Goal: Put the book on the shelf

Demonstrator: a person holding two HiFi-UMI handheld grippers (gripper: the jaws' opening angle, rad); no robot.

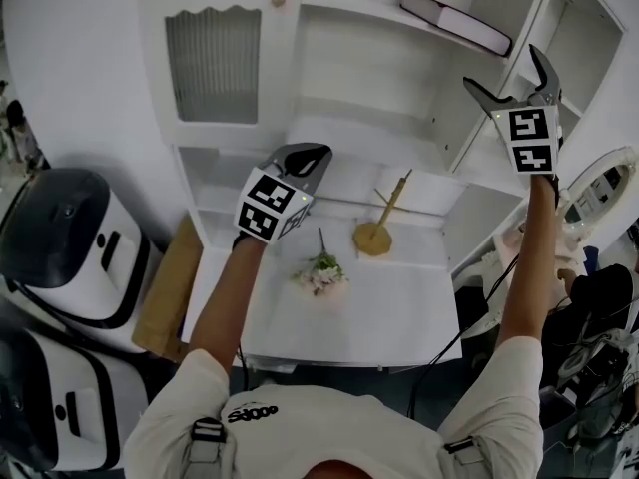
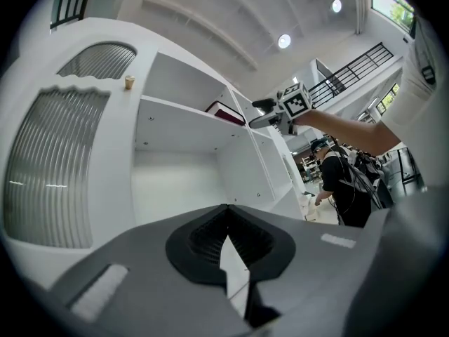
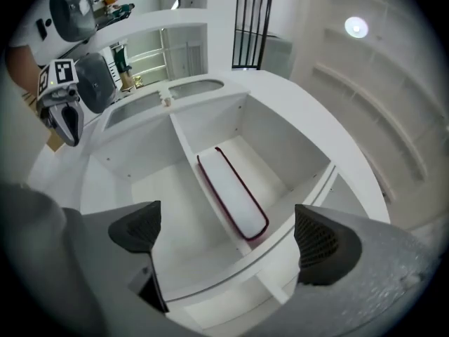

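Observation:
The book (image 1: 454,20), dark red covers round white pages, lies flat on the upper shelf board (image 1: 349,8) of the white shelf unit. My right gripper (image 1: 506,76) hangs just right of it and apart from it, open and empty. In the right gripper view the book (image 3: 231,192) lies beyond the wide-apart pads (image 3: 323,241). My left gripper (image 1: 312,153) is shut on nothing in front of the middle shelf. The left gripper view shows its jaws met (image 2: 226,213), with the book (image 2: 224,111) and the right gripper (image 2: 270,114) further up.
A wooden stand (image 1: 377,230) and a small flower bunch (image 1: 322,272) lie on the white lower surface. A ribbed-glass cabinet door (image 1: 213,63) closes the upper left. White machines (image 1: 60,238) and a cardboard box (image 1: 165,287) stand at the left. A person (image 2: 344,181) stands beyond.

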